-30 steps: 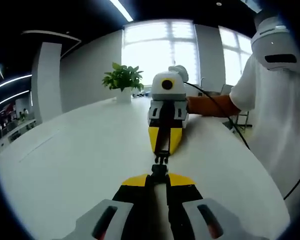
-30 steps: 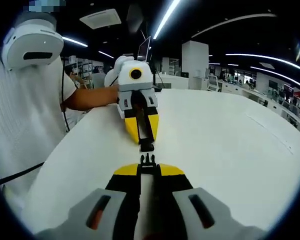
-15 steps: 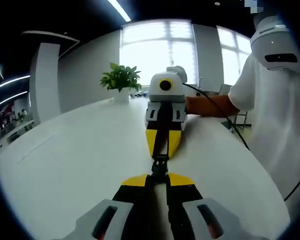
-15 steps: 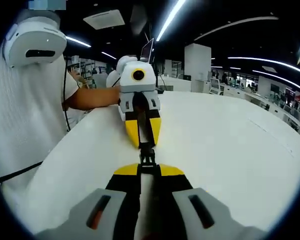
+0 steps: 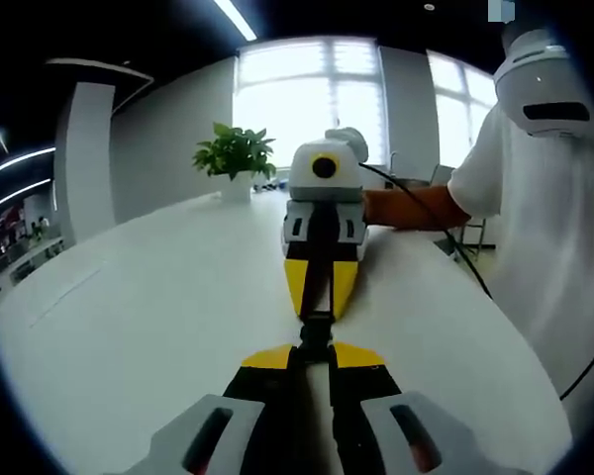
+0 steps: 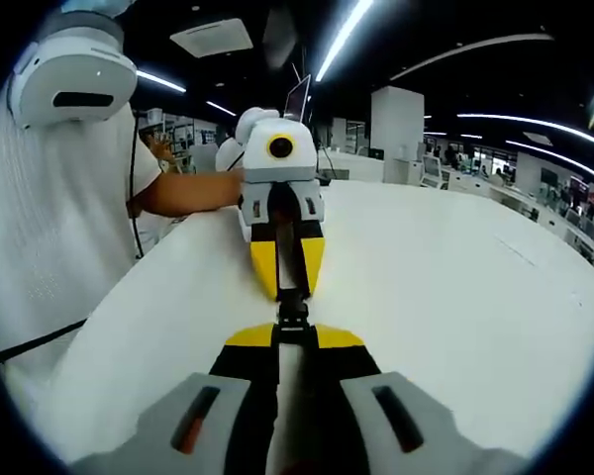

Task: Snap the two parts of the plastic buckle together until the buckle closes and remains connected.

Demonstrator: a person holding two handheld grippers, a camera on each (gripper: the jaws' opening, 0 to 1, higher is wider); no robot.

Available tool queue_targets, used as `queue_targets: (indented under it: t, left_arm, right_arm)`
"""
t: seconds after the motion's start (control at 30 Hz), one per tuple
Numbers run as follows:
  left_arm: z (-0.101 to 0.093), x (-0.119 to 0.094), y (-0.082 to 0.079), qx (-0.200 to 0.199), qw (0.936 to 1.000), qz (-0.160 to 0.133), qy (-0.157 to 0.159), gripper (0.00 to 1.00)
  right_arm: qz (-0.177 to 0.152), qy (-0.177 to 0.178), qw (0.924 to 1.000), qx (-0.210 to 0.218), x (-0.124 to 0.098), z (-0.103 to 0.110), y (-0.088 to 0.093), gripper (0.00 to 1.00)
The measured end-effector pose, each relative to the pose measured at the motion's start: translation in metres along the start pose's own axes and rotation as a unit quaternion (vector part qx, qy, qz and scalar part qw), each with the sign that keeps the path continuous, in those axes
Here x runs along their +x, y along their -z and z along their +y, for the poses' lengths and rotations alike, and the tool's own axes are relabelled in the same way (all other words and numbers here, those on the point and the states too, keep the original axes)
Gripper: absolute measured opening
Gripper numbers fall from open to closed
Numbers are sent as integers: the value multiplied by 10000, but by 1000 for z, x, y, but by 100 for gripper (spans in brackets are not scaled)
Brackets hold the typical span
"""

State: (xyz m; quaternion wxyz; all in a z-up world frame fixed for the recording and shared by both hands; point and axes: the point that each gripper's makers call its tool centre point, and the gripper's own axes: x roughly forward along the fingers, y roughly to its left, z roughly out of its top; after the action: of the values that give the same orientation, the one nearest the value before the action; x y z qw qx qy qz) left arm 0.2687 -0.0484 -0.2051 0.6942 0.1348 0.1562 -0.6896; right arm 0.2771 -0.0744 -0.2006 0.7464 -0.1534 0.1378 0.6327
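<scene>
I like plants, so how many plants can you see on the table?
1. The plant stands in a white pot at the far end of the table, by the window, in the left gripper view. Others could be hidden behind the tongs.

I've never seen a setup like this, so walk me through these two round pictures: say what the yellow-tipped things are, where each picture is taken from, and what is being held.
A person in a white shirt holds a hand tool with two jaws in each hand. A small camera rides on each tool, so each picture looks forward along one tool's jaws.

In the left gripper view, the left gripper rises from the bottom and the right gripper faces it. The right gripper view is the reverse: the right gripper below, the left gripper opposite.

Each gripper is shut on one half of a black buckle, and the halves meet tip to tip above a white table. Whether they have clicked together cannot be told. A potted plant stands at the far edge.
</scene>
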Motion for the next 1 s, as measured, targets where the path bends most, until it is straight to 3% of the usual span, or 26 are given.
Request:
queue_targets:
  t: [1.0]
  left_arm:
    - [-6,6,-2,83,9998,-3,166,9]
  right_arm:
    - [-1,-383,9993,-16,8,10,-3,9]
